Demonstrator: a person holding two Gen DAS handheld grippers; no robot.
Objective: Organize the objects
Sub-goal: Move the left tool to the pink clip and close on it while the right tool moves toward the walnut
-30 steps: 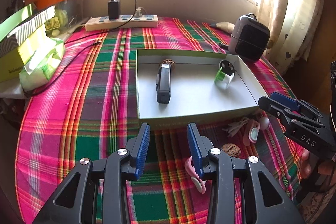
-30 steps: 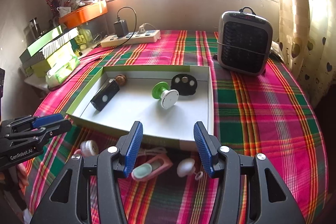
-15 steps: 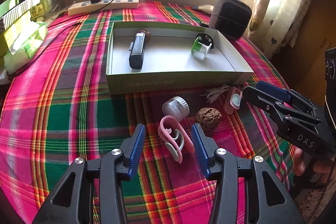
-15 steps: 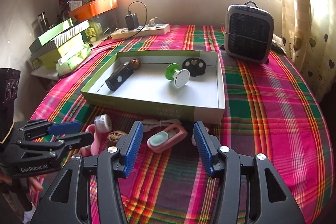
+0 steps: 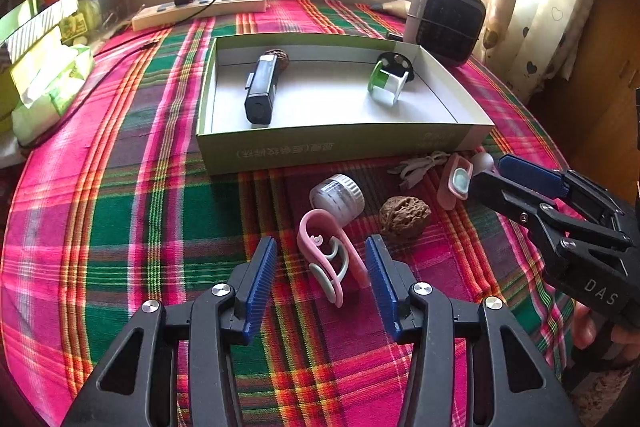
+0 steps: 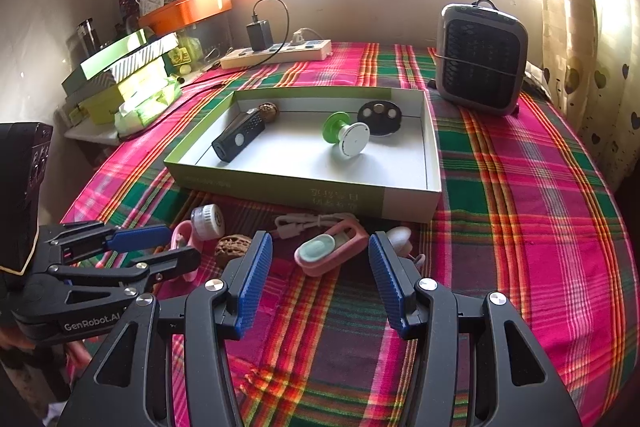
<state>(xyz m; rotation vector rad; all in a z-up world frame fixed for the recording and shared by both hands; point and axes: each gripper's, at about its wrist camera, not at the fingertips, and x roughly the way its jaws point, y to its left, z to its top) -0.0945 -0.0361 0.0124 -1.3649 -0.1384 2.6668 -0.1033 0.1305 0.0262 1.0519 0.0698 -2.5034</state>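
A green-rimmed shallow box (image 5: 344,145) (image 6: 408,205) holds a black remote (image 5: 261,89), a walnut, a green-white spool (image 5: 387,83) and a black disc. In front of it lie a pink clip (image 5: 330,259), a small white jar (image 5: 338,193), a walnut (image 5: 404,215), a white cable (image 6: 312,221) and a pink case with a teal oval (image 6: 330,251). My left gripper (image 5: 322,263) is open, with the pink clip between its fingers. My right gripper (image 6: 320,257) is open, with the pink case between its fingertips.
A grey heater (image 6: 480,59) stands right of the box. A power strip with a charger (image 6: 276,53) lies at the back. Green boxes (image 6: 120,75) and an orange tray are stacked at the left. A plaid cloth (image 6: 520,187) covers the table.
Both grippers pulled back from the box and dropped toward the loose items in front of it. The pink clip now sits between the left fingers, the pink case between the right.
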